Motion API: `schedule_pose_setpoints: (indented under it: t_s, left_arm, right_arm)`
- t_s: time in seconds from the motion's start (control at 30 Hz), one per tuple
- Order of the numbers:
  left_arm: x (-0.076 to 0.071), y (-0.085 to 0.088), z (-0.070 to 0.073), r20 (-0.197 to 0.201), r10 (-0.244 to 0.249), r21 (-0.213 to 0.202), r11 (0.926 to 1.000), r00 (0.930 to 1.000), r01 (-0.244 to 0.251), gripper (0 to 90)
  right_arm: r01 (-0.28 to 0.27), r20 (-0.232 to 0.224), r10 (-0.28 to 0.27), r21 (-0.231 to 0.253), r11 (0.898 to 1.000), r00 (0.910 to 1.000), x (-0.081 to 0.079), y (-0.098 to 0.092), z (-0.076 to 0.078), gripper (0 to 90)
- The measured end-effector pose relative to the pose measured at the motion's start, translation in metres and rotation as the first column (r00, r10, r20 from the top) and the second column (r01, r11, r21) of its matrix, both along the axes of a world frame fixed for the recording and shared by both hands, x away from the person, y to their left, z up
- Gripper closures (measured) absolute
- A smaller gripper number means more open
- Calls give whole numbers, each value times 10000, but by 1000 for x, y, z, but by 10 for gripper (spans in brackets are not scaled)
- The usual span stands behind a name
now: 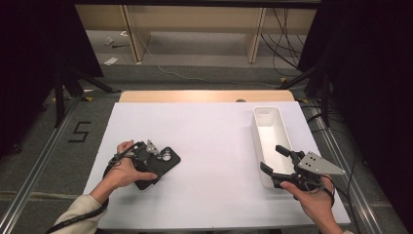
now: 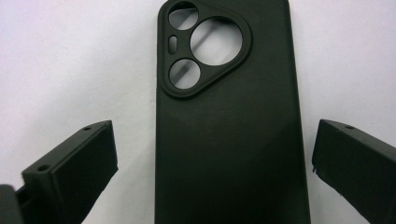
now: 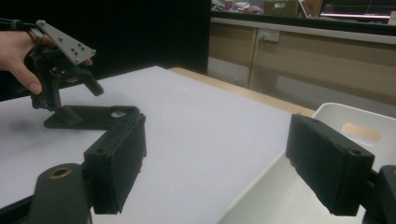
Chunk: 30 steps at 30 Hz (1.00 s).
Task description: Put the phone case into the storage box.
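left gripper (image 2: pixel 215 154) hovers spread over phone case (image 2: pixel 231 140).

Open right tool (image 3: pixel 212 163) beside white bin (image 3: pixel 355 119)

Near end of the phone case (image 2: pixel 229 140) cut by the bottom edge in the left gripper view, its near part under the left gripper (image 1: pixel 155 157) in the high view, white bin (image 3: pixel 355 128) cut at the right edge

From my remote station: a phone case (image 1: pixel 160 165) lies flat on the tabletop (image 1: pixel 214 146) at left, my left gripper (image 1: pixel 146 158) over it; a bin (image 1: pixel 269 141) stands at right, my right gripper (image 1: pixel 281 163) at its near end.
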<state>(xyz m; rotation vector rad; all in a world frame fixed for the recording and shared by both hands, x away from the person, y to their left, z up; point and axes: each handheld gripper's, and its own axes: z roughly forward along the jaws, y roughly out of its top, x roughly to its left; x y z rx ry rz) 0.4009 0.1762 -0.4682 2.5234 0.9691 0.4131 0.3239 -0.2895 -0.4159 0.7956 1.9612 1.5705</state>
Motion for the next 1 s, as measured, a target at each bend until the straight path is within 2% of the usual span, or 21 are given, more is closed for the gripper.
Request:
schedule_pose_setpoints:
  t_s: [0.2, 0.27, 0.5, 0.73, 0.9, 1.0]
  left_arm:
    - [1, 0, -3, -91, -117, 316, 9994, 9999, 120, 0]
    - [1, 0, -4, -117, -99, 268, 9996, 9999, 102, 0]
    - [3, -2, -7, -179, -241, 503, 9984, 9995, 250, 0]
    - [6, 0, -9, -412, -320, 395, 9987, 9986, 337, 2]
    - [7, 0, -10, -634, -321, 103, 9994, 9975, 328, 28]
    - [9, 2, -10, -774, -402, 70, 9991, 9962, 408, 36]
  right_arm:
    - [-15, -8, 15, -6, 10000, 10000, 0, 0, 0, 213]
    - [-15, -17, 15, -22, 10000, 10000, 0, 0, 0, 214]
    - [-29, -27, 29, -23, 10000, 10000, 0, 0, 0, 215]
    - [-49, -37, 49, -36, 10000, 10000, 0, 0, -1, 215]
    - [-48, -35, 48, -39, 10000, 10000, 0, 0, -1, 215]
    - [-57, -36, 56, -42, 10000, 10000, 0, 1, -1, 215]
